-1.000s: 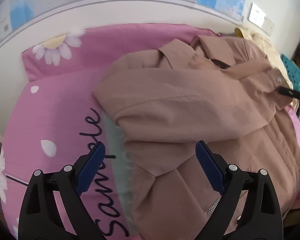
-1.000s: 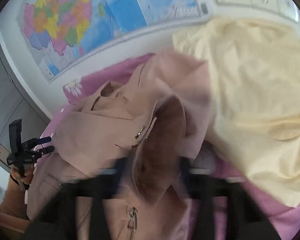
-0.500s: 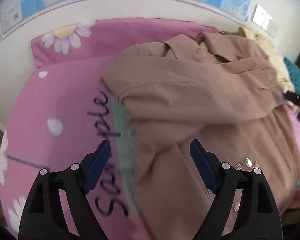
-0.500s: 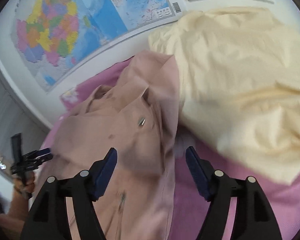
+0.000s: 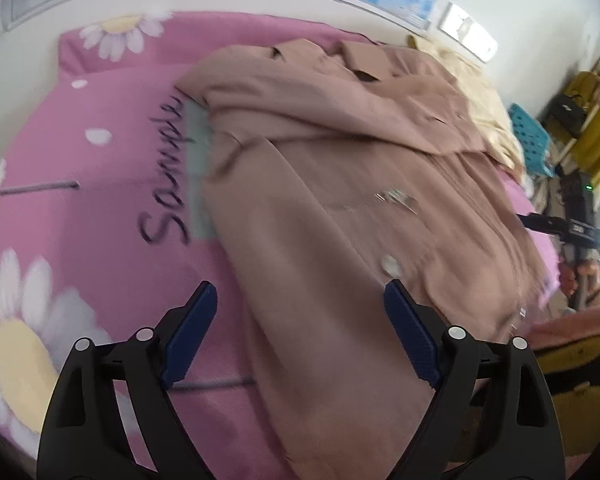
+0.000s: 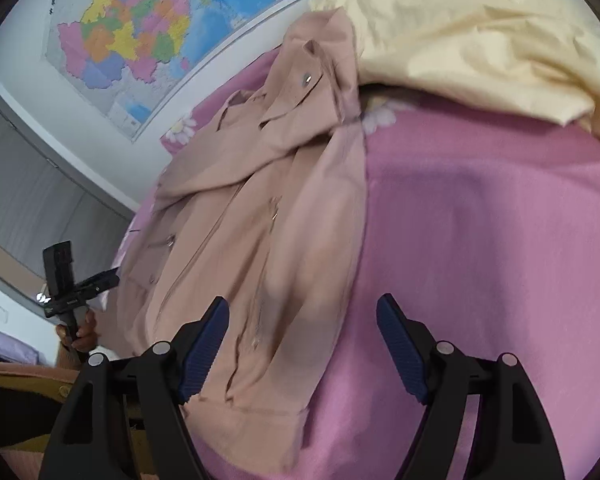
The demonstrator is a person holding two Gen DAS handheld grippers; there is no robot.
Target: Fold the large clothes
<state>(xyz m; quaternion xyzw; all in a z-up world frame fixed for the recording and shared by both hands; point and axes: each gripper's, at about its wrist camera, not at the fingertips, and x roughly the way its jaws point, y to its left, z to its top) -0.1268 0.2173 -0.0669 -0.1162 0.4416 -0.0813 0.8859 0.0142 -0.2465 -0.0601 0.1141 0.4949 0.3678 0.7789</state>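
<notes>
**Both tongs free above the hem, sleeves already across**

With both pairs of tongs spread wide and gripping nothing, the pink jacket (image 5: 340, 200) lies on its own on the pink bed cover (image 5: 80, 240), running from the near edge toward twelve o'clock, collar at the far end by the wall.

Nearest the left tongs (image 5: 300, 320) is the jacket's bottom part, passing between the blue pads (image 5: 192, 332). The right tongs (image 6: 302, 332) hang over the hem corner (image 6: 260, 420), which sits at about seven o'clock in the right wrist view. I judge the step in hand to be taking the hem and carrying it up toward the collar. To do it well, each pair of tongs should pinch all layers at an outer hem corner, lift together and level, and lay the hem down square on the shoulders so the folded sleeve (image 5: 320, 104) does not slide off.

Farther out, the left wrist view alone shows the word printed on the cover (image 5: 168, 176), a strip of pale green cloth (image 5: 198, 168) under the jacket's edge at ten o'clock, and a blue crate (image 5: 528, 140) at two o'clock. Only the right wrist view shows how closely the cream garment (image 6: 480, 40) crowds the collar at one o'clock, the cuff snap (image 6: 306, 77) and the wall map (image 6: 140, 32) at eleven.
</notes>
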